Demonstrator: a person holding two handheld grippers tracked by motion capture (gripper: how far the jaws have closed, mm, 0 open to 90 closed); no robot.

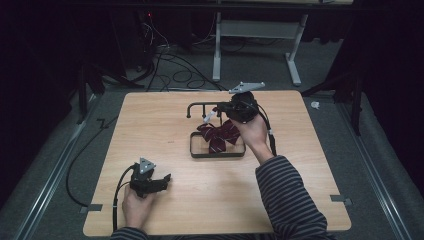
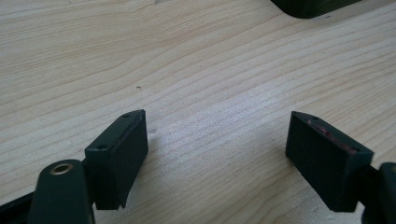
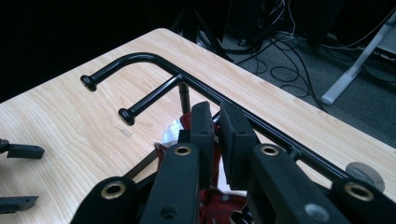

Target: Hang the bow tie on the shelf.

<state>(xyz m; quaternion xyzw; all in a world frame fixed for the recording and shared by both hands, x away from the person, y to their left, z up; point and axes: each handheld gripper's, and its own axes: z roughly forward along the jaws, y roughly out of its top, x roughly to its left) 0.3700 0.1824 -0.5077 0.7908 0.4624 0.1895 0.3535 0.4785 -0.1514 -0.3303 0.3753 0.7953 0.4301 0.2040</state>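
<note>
High view puts the bow tie [image 1: 219, 135] in the middle of the table [image 1: 165, 200]: soft dark red cloth with thin pale stripes, its loops spread over the black tray [image 1: 200, 154] that forms the base of a thin metal rack [image 1: 196, 105]. A white strap or tag [image 1: 210, 116] runs up from the bow toward your right gripper [image 1: 227, 112]. In the right gripper view, that gripper's [image 3: 218, 122] blocky matte black jaws are nearly closed, with red cloth and a bit of white showing at them; you seem to have the fabric pinched. The rack's [image 3: 154, 60] round black tubes end in knobbed tips. Your left gripper [image 1: 162, 179] rests on the pale, fine-grained wood near the front left, its jaws spread wide with nothing between them. No readable writing shows. Your right sleeve [image 1: 290, 195] is striped knit.
</note>
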